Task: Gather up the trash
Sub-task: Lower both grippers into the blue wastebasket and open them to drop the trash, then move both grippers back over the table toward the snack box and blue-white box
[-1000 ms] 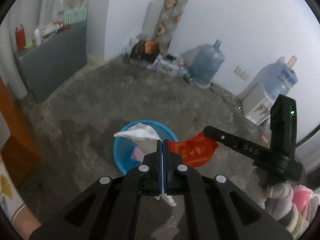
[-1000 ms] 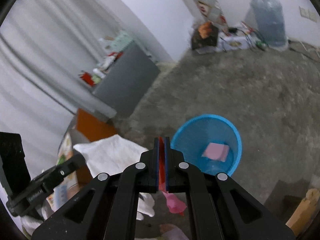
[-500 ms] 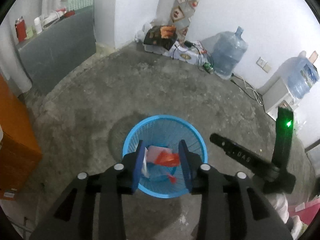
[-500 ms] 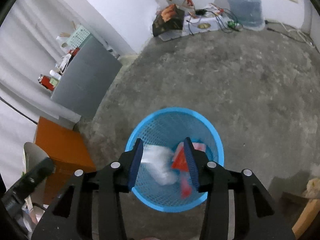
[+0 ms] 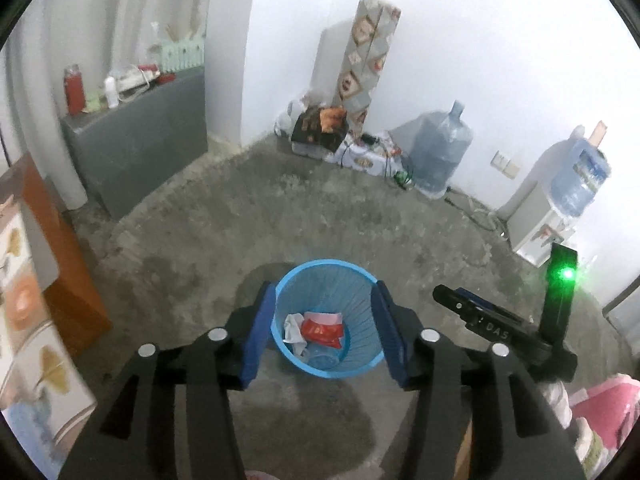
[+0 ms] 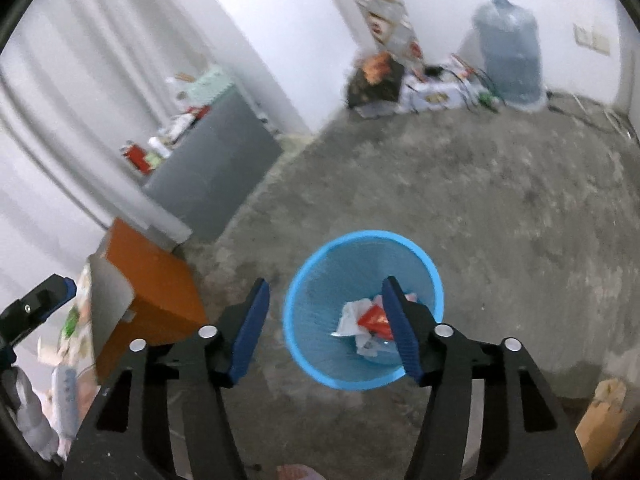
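Note:
A blue mesh waste basket (image 5: 362,280) stands on the concrete floor. Inside it lie a red wrapper (image 5: 322,330), a crumpled white tissue (image 5: 293,326) and other scraps. My left gripper (image 5: 325,292) is open and empty, held above the basket with its fingers either side of it. The basket (image 6: 320,276) also shows in the right wrist view, with the red wrapper (image 6: 373,317) and white tissue (image 6: 349,320) in it. My right gripper (image 6: 326,286) is open and empty, above the basket's left part. The right gripper also shows in the left wrist view (image 5: 454,298).
An orange cabinet (image 6: 160,284) stands left of the basket, a grey cabinet (image 5: 136,140) behind it. Water jugs (image 5: 440,148), a water dispenser (image 5: 560,200) and a pile of boxes (image 5: 324,128) line the back wall. A cardboard box (image 6: 600,416) sits at the right.
Both grippers were shut on trash one second ago, the left on white tissue, the right on a red wrapper. Both opened over the basket, the trash dropped in, and the jaws have spread wider.

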A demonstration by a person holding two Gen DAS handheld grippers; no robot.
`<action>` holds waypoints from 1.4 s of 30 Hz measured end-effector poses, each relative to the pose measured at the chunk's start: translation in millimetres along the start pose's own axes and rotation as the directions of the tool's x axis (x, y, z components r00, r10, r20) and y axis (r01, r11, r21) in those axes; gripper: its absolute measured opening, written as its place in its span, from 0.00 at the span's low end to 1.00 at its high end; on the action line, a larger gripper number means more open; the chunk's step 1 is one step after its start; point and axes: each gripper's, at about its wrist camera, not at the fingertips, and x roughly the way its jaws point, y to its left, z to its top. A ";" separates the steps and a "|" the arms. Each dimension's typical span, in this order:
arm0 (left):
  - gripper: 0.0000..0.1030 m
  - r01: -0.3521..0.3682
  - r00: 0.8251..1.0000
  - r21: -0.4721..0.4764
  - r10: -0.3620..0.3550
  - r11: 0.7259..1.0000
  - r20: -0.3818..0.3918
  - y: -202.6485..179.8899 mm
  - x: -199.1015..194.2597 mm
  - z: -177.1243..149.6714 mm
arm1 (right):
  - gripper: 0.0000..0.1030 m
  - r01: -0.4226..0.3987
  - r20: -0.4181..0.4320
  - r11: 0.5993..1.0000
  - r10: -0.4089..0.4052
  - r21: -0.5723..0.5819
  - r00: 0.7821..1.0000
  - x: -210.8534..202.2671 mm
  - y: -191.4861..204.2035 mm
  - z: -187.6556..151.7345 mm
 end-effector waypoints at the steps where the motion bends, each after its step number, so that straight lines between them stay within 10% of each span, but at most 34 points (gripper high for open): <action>1: 0.50 -0.001 1.000 -0.001 0.001 1.000 0.013 0.3 -12.7 -1.9 | 0.58 -0.013 -0.001 1.000 0.013 -0.015 1.000 -5.6 6.2 -0.5; 13: 0.61 -0.086 0.983 -0.027 0.090 0.996 0.161 22.5 -171.7 -49.9 | 0.64 -0.190 -0.061 0.970 0.183 -0.154 0.981 -57.1 88.5 -4.9; 24: 0.61 -0.303 0.915 -0.191 0.341 0.934 0.215 110.0 -299.1 -127.1 | 0.70 -0.352 -0.179 0.886 0.310 -0.300 0.934 -71.9 182.9 -30.4; 35: 0.61 -0.391 0.874 -0.285 0.450 0.875 0.183 168.0 -352.2 -182.5 | 0.75 -0.486 -0.327 0.775 0.374 -0.405 0.868 -70.7 286.7 -74.6; 42: 0.61 -0.485 0.858 -0.106 0.496 0.868 0.134 173.2 -337.9 -185.3 | 0.76 -0.522 -0.416 0.733 0.351 -0.435 0.839 -43.9 339.1 -104.8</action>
